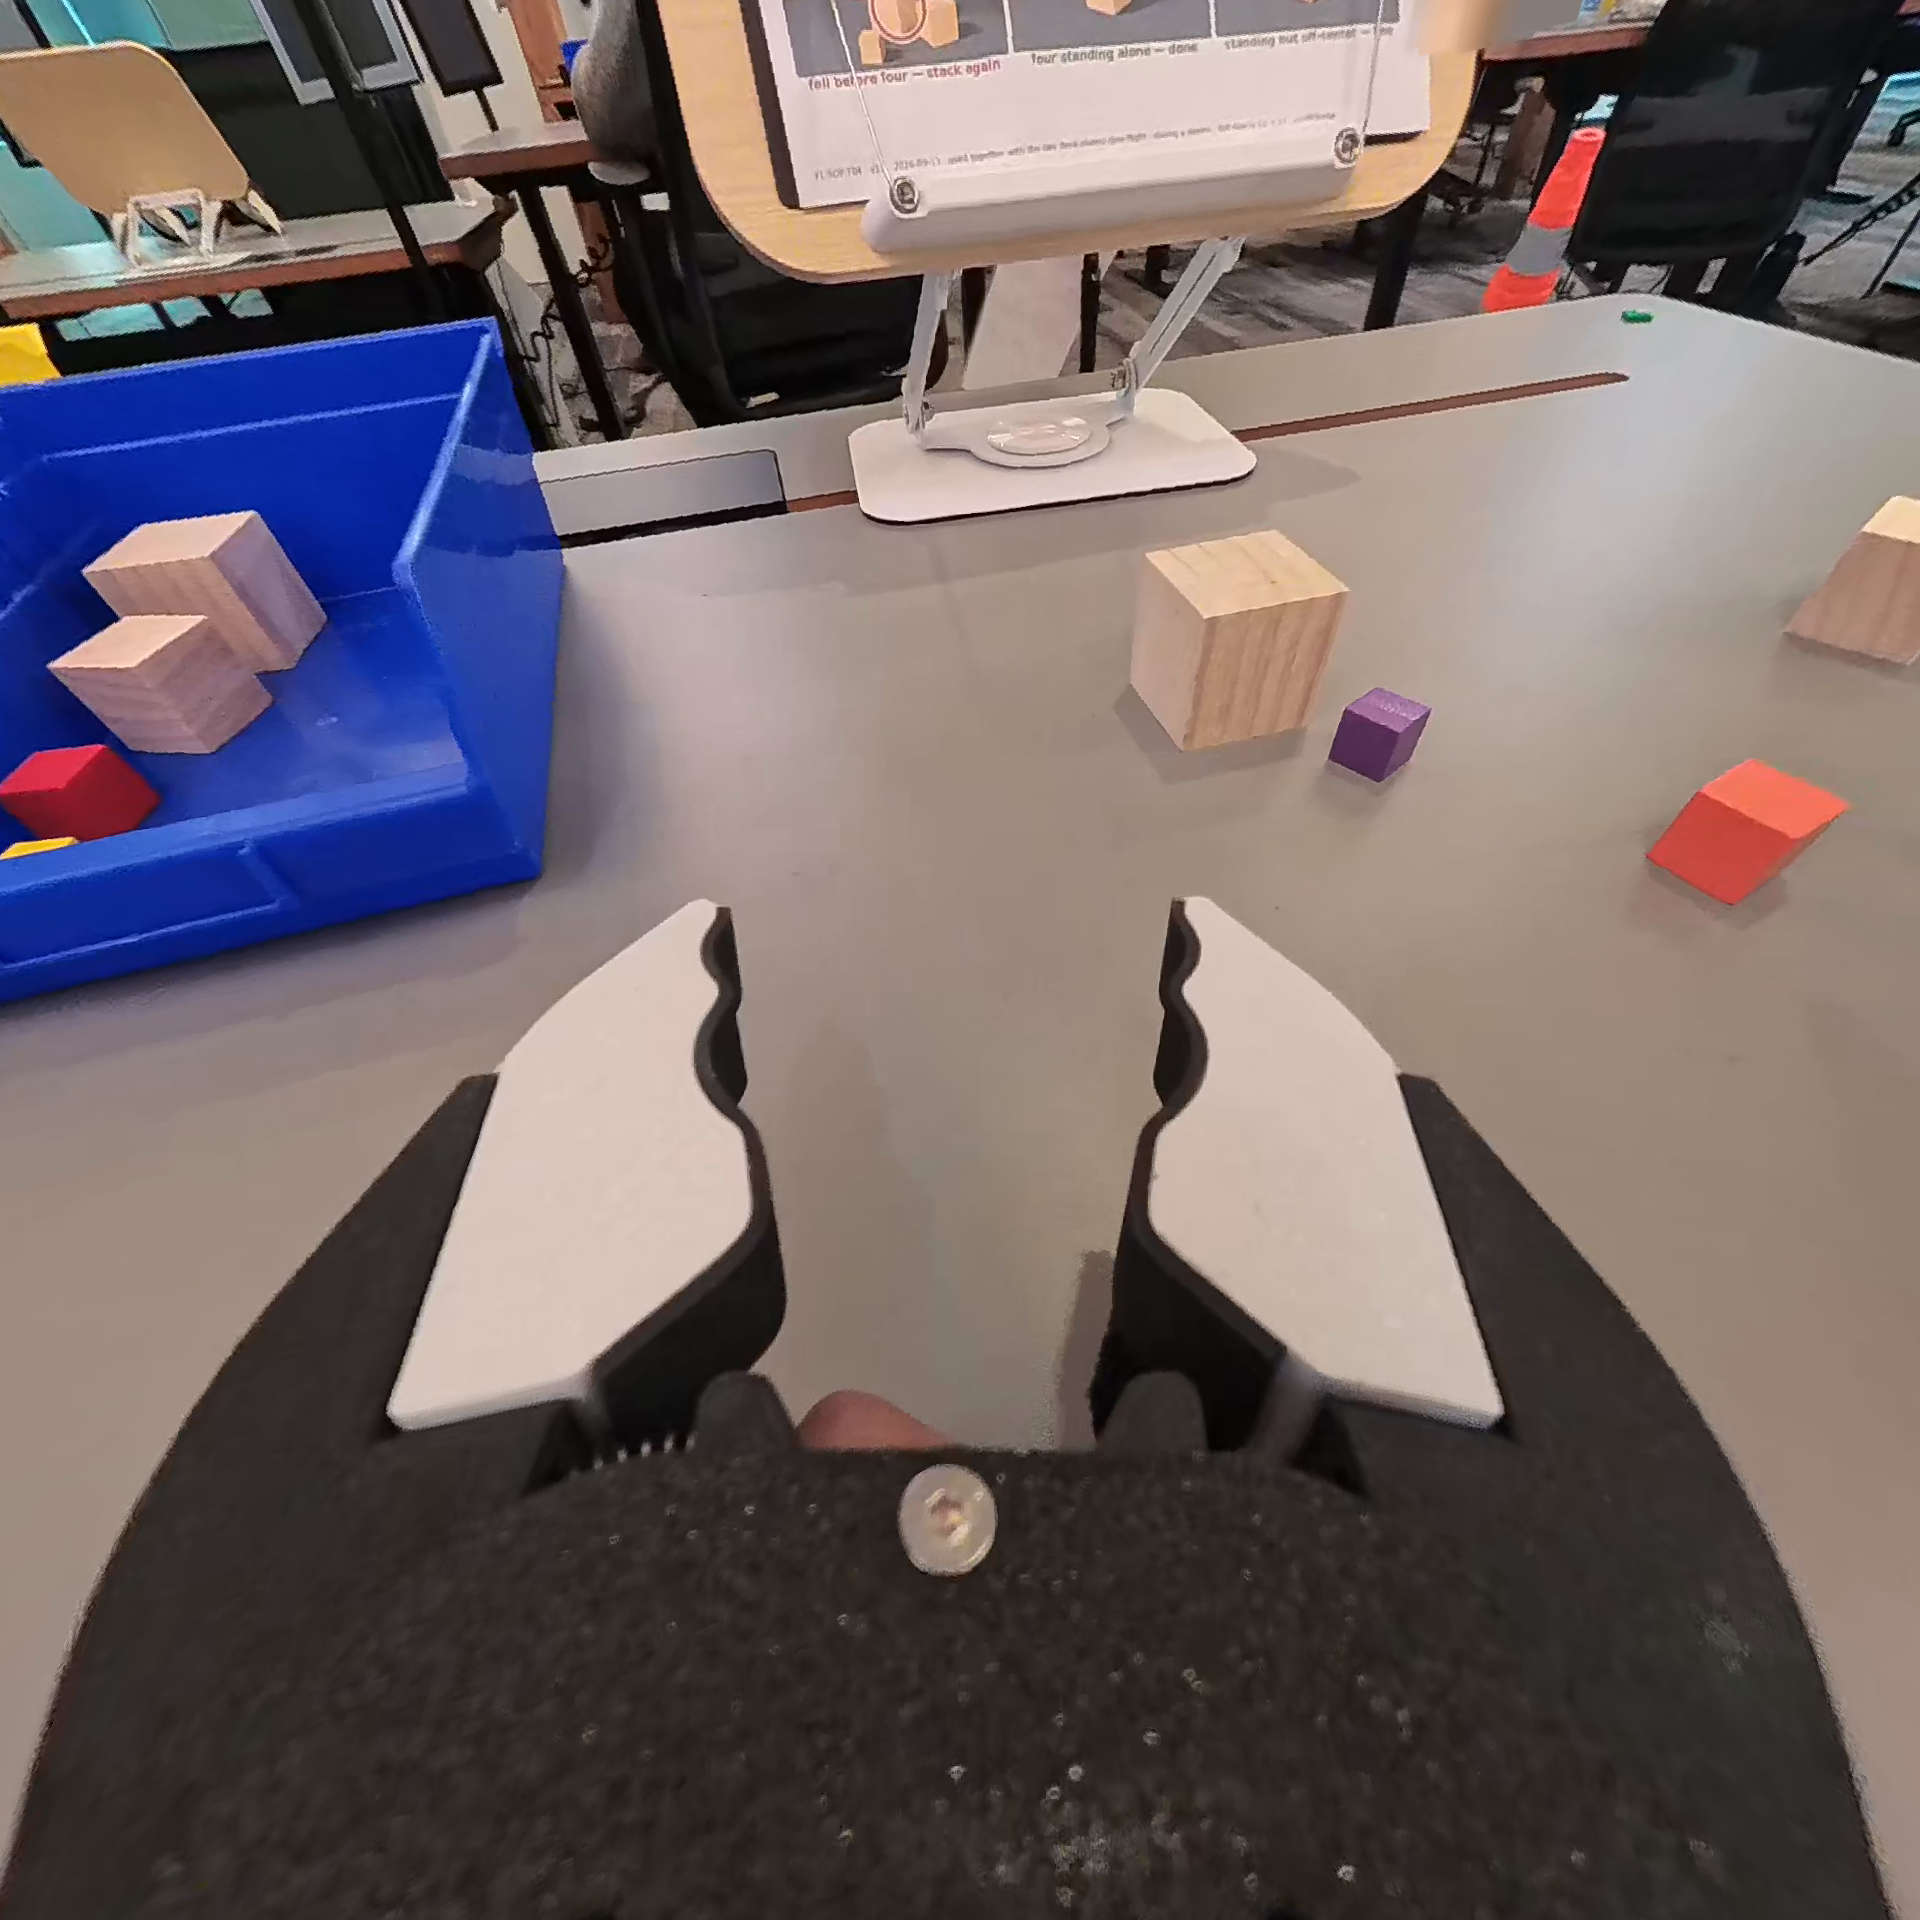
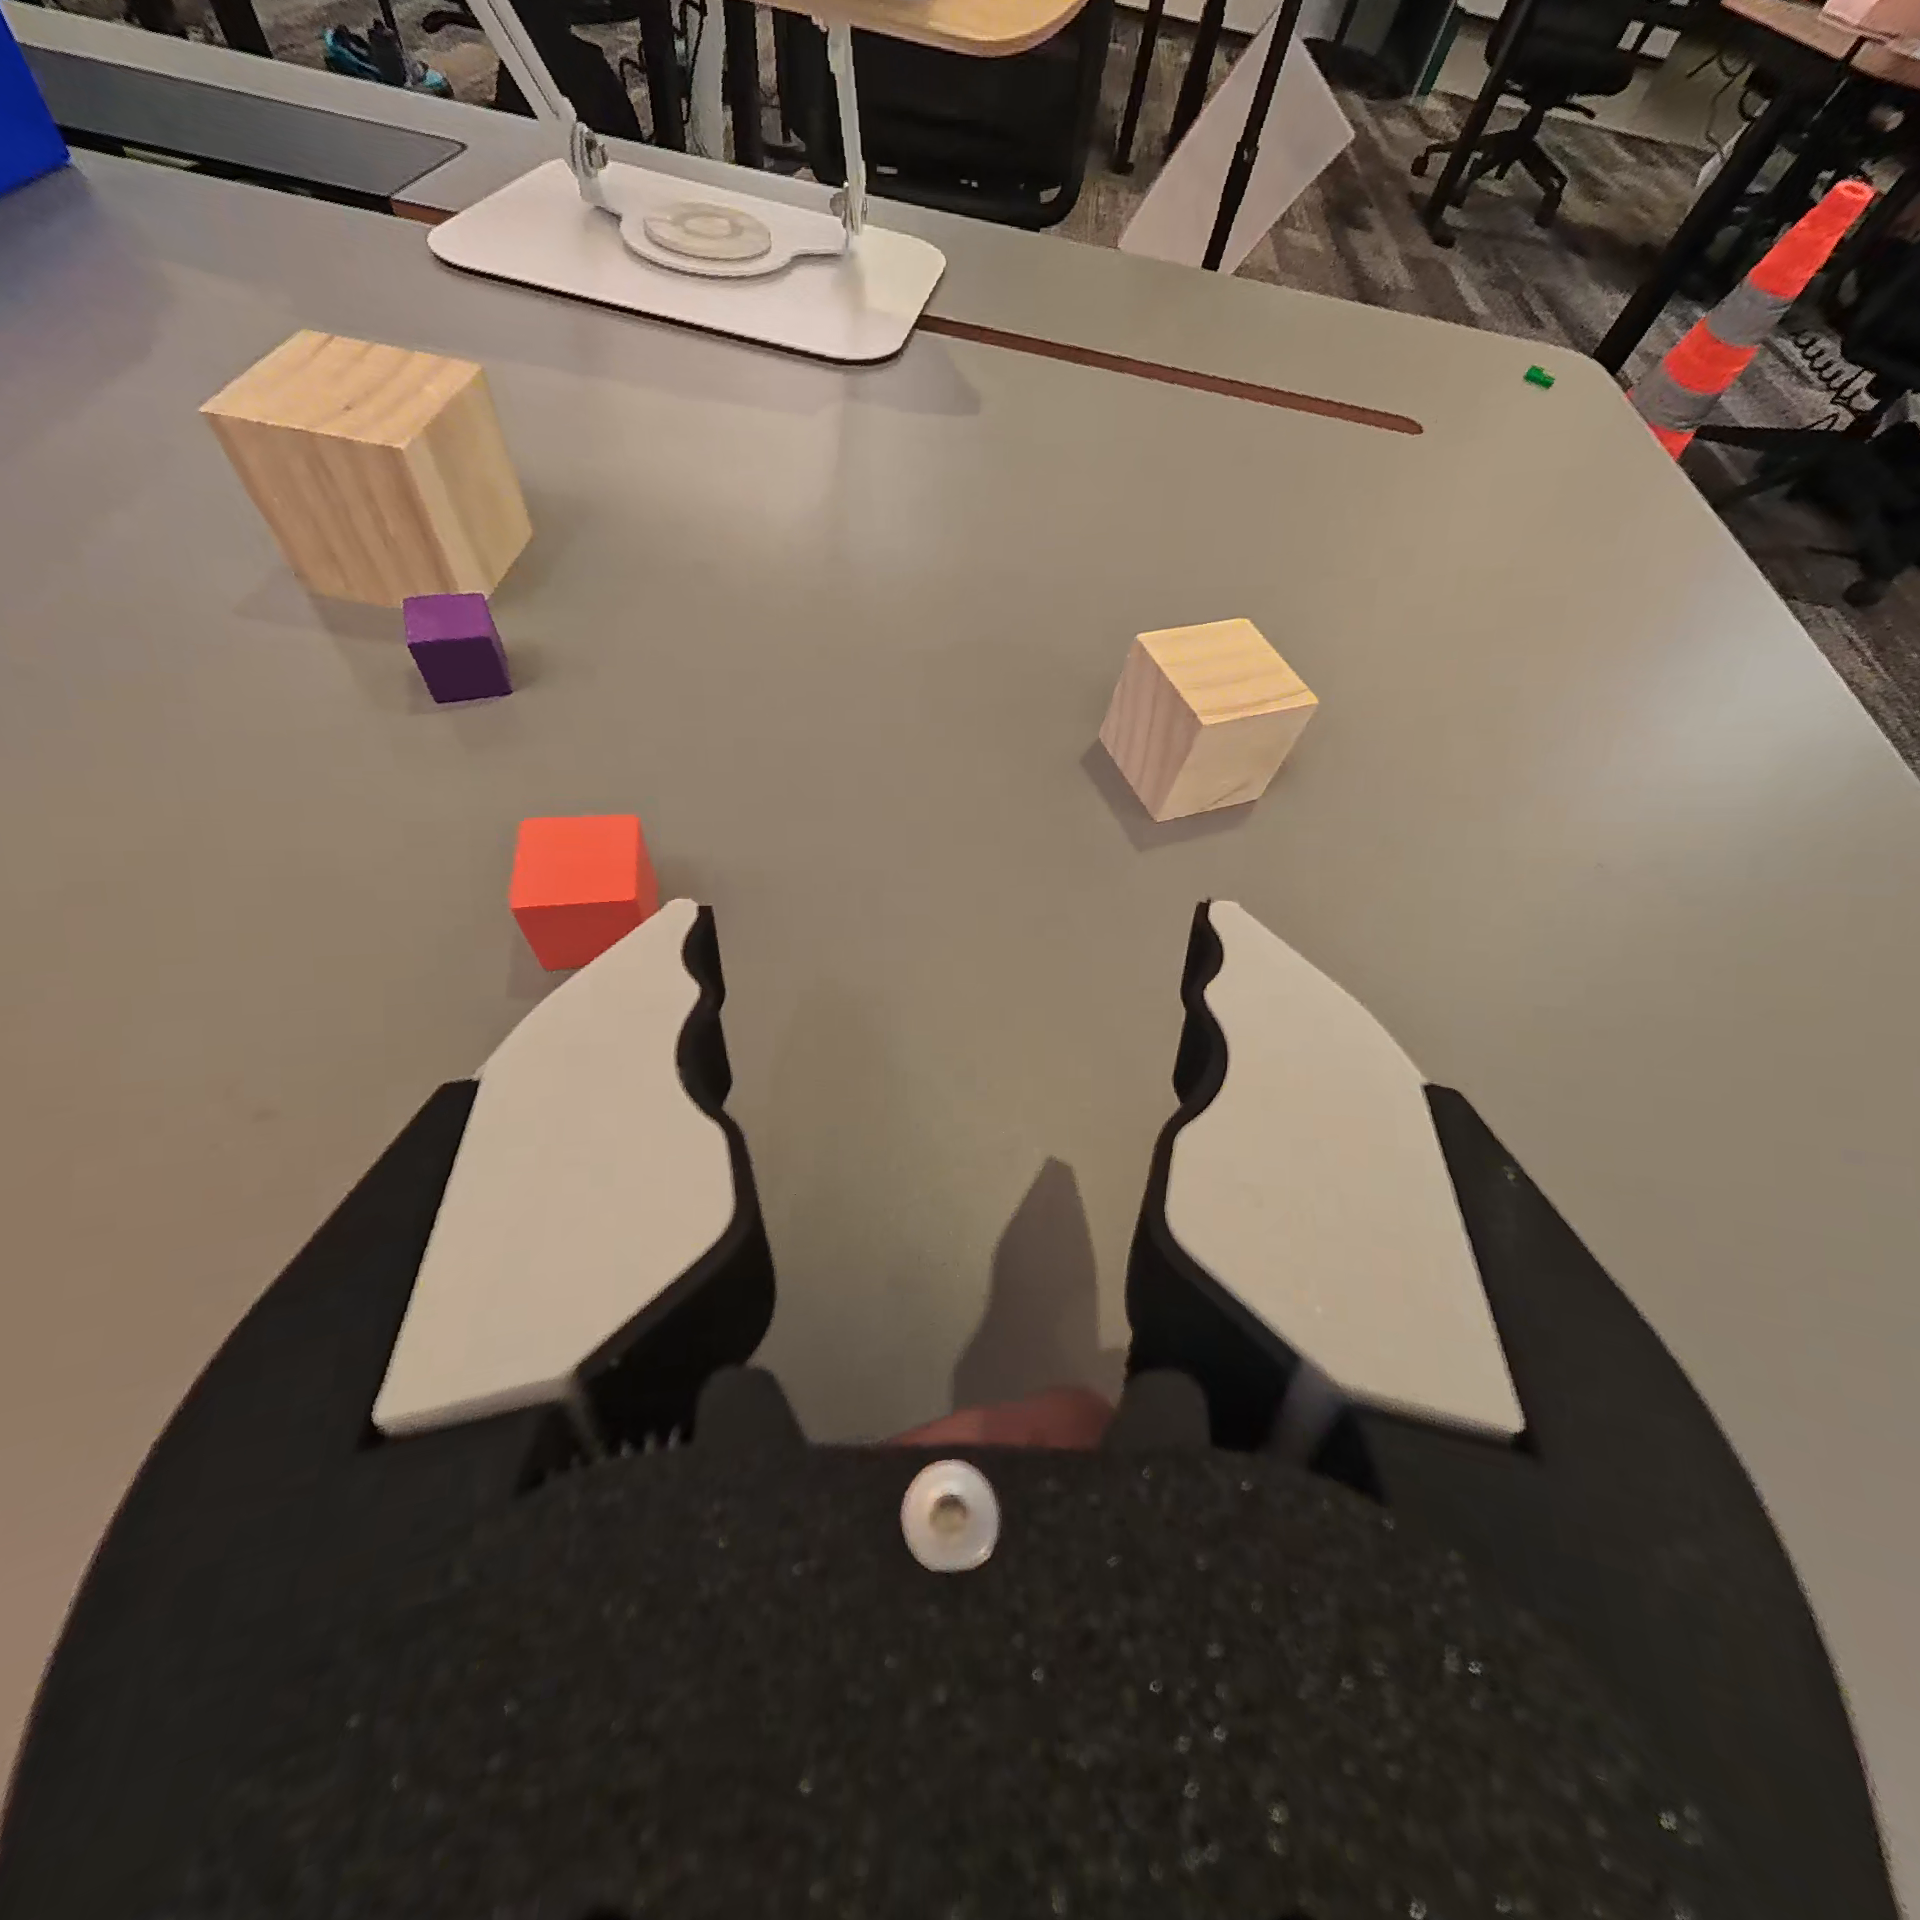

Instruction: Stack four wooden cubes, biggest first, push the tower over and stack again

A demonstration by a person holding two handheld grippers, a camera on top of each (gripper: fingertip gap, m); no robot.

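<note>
Four cubes lie apart on the grey table [image 1: 935, 790]. The big plain wooden cube [image 1: 1236, 639] [image 2: 369, 468] stands far ahead, with the small purple cube [image 1: 1379, 732] [image 2: 458, 646] just in front of it. The orange cube [image 1: 1745, 829] [image 2: 582, 888] lies nearer, beside my right gripper's left fingertip. The medium plain wooden cube [image 1: 1865, 597] [image 2: 1205, 717] lies to the right. My left gripper [image 1: 951, 920] is open and empty over bare table. My right gripper [image 2: 956, 920] is open and empty too.
A blue bin [image 1: 457, 665] at the left holds two plain wooden cubes [image 1: 192, 634], a red cube [image 1: 78, 790] and a yellow piece. A white stand base [image 1: 1049, 457] [image 2: 686, 260] with an instruction board stands at the table's far edge. An orange cone [image 2: 1756, 301] stands on the floor.
</note>
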